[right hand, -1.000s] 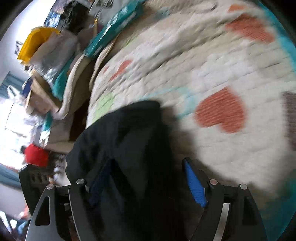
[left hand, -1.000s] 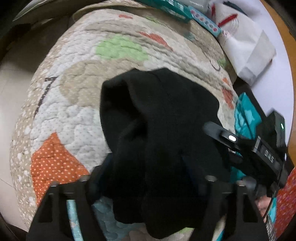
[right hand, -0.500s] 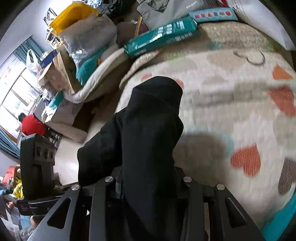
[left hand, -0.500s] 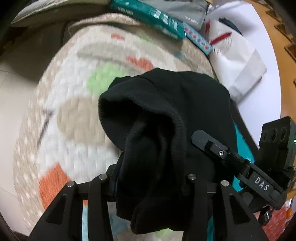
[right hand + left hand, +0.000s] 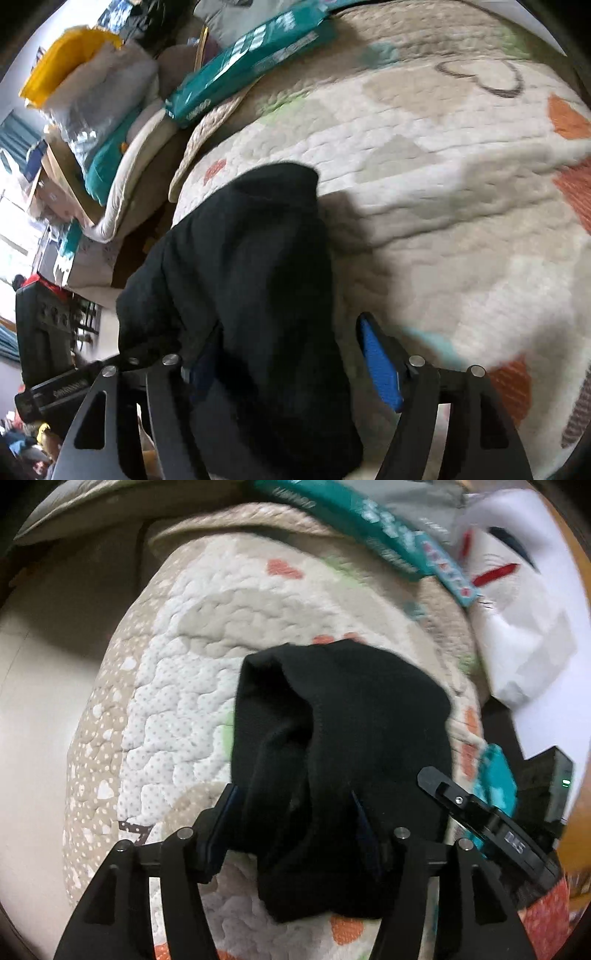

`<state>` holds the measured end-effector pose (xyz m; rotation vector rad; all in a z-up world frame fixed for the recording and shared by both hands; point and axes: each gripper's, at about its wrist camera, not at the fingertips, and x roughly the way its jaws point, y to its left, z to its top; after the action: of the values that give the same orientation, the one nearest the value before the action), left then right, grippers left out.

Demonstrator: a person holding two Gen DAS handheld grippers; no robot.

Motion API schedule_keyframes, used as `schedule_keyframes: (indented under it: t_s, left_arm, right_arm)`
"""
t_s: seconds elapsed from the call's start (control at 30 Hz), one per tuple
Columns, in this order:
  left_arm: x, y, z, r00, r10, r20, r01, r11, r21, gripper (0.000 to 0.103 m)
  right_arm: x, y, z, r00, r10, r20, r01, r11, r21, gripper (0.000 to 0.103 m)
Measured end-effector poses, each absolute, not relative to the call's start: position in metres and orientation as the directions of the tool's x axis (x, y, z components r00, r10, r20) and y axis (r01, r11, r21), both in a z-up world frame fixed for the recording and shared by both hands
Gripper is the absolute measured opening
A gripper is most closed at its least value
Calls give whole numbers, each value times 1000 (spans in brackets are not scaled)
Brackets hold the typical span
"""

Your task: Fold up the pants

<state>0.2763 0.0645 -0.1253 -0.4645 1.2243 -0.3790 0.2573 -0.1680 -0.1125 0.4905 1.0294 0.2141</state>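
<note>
The black pants [image 5: 369,709] lie bunched in a thick folded lump on the heart-patterned quilt [image 5: 177,686]. My left gripper [image 5: 291,801] straddles their near end, its jaws opening, with the cloth slack between the pads. In the right wrist view the pants [image 5: 251,240] run up from between the fingers of my right gripper [image 5: 288,339]. Its jaws are opening too, and the blue right pad [image 5: 376,365] stands clear of the cloth. The right gripper's finger [image 5: 480,812] shows at the pants' right side. The left gripper's body [image 5: 74,380] sits at the lower left.
A teal package [image 5: 251,51] lies along the quilt's [image 5: 443,147] far edge, beside a white cushion with red marks [image 5: 517,590]. Bags, one of them yellow [image 5: 66,55], pile up beyond the bed. The quilt drops to pale floor [image 5: 37,701] on the left.
A second ago both grippers stood open around the pants. Half a second ago both were shut on them. The pants have moved farther up the quilt, and both jaws have parted again.
</note>
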Motion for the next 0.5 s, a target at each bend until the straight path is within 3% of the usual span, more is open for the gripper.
schedule_keyframes:
  t_s: [0.1, 0.3, 0.4, 0.5]
  left_arm:
    - [262, 76, -114, 335, -545, -769, 42, 824, -566, 57]
    - [261, 98, -107, 424, -533, -732, -95, 778, -621, 57]
    - [283, 78, -114, 390, -436, -811, -151, 839, -523, 57]
    - [294, 68, -132, 340, -361, -868, -191, 878, -440, 61]
  right_arm:
    - [242, -170, -99, 541, 351, -765, 29, 901, 434, 76]
    - [239, -135, -86, 543, 267, -796, -68, 959, 275, 73]
    - [247, -139, -111, 495, 147, -856, -19, 987, 159, 71]
    - [244, -160, -125, 486, 181, -855, 50, 971, 234, 77]
